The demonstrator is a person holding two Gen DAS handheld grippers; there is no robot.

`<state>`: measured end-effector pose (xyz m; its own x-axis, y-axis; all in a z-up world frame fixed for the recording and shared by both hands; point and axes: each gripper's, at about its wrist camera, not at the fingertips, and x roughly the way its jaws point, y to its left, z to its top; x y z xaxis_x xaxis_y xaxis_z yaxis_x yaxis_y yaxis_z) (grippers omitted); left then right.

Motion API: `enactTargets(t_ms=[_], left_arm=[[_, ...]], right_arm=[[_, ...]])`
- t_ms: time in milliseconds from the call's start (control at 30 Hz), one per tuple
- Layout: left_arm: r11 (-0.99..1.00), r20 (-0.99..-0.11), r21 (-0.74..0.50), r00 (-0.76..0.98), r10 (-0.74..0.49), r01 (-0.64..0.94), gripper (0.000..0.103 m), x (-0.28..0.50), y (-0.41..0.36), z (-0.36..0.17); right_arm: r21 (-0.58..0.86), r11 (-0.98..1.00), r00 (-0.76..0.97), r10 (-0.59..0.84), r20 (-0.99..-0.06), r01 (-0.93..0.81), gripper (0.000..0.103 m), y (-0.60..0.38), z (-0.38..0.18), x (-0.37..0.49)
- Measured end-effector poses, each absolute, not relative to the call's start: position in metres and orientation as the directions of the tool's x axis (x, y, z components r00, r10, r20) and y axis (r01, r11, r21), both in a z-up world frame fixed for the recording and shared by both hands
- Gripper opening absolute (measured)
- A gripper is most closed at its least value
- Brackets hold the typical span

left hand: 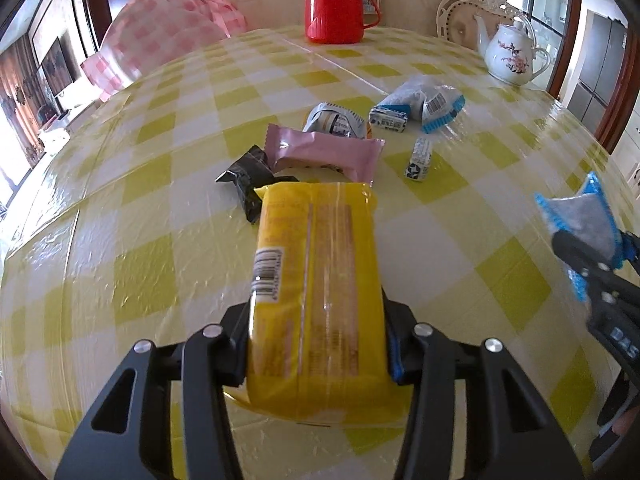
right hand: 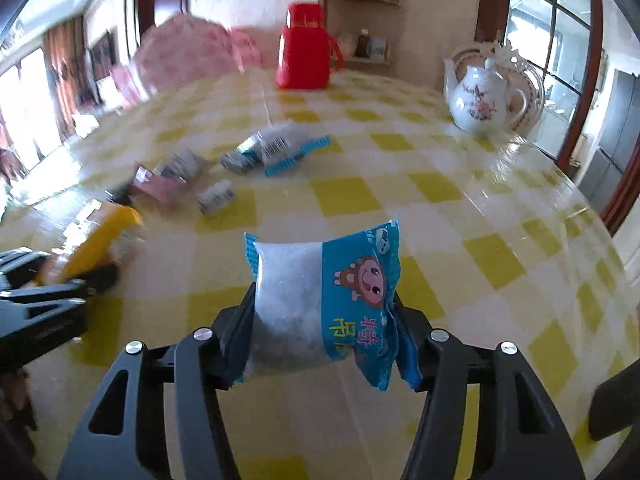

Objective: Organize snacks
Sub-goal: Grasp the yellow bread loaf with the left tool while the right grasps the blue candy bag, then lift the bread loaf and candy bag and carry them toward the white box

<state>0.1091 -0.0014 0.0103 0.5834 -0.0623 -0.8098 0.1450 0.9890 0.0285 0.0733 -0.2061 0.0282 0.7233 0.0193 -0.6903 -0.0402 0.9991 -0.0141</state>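
My left hand-held gripper is clamped on the long yellow plastic biscuit pack, and my right hand-held gripper pinches the blue-and-white cartoon snack pouch. Both are above the yellow checked worktop, so I'd lower them gently beside the loose snack pile, no dropping.

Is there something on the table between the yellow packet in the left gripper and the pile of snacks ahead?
No. The yellow packet already reaches the pile: black wrapper and pink packet lie at its front end.

A home dining room: checked tablecloth, teapot, red thermos
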Motion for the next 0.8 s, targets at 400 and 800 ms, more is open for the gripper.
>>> enactTargets(t_ms=[400, 800], left_arm=[[0.998, -0.73, -0.015, 0.681, -0.057, 0.068, 0.048, 0.079, 0.004, 0.029], [0.993, -0.52, -0.112, 0.854, -0.032, -0.03, 0.048, 0.016, 0.019, 0.066]], right_arm=[[0.137, 0.986, 0.793, 0.161, -0.588, -0.098, 0.058, -0.196, 0.053, 0.038], [0.176, 0.974, 0.847, 0.214, -0.486, -0.144, 0.058, -0.193, 0.072, -0.006]])
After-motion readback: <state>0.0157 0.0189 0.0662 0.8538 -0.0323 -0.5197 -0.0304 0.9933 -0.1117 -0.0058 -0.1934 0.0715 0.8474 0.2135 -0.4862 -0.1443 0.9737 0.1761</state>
